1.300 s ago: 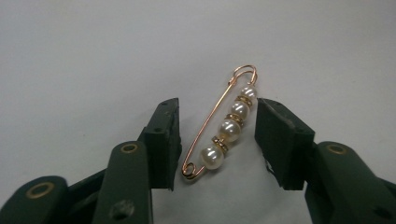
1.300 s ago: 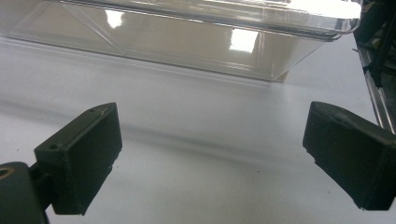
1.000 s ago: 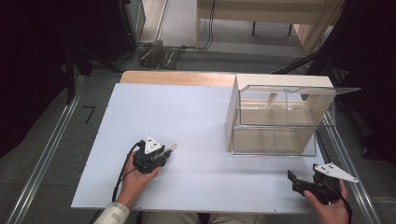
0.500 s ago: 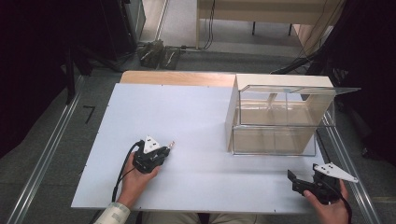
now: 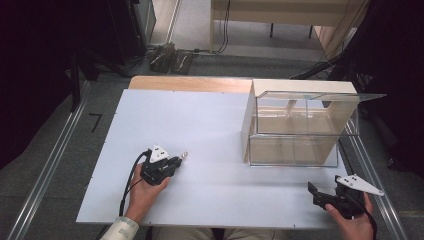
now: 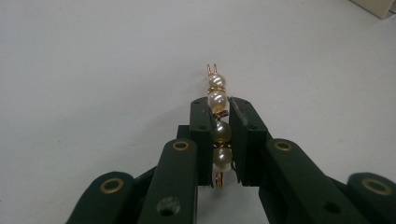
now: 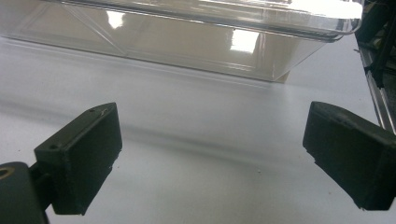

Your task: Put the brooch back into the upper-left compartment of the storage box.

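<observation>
In the lower left of the high view, the left gripper (image 5: 176,161) rests on the white table (image 5: 210,130), its jaws clamped on a pearl pin (image 6: 218,122) whose wire tip pokes out beyond them. At the lower right, the right gripper (image 5: 320,195) sits with jaws spread wide, holding nothing. A clear box (image 5: 295,130) stands at the right of centre, just above that gripper.

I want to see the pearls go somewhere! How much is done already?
Done: the left gripper has shut on the pearl string over the white table. In hand: holding it. Left, probably: the clear box looks empty, and the right gripper is open.
</observation>
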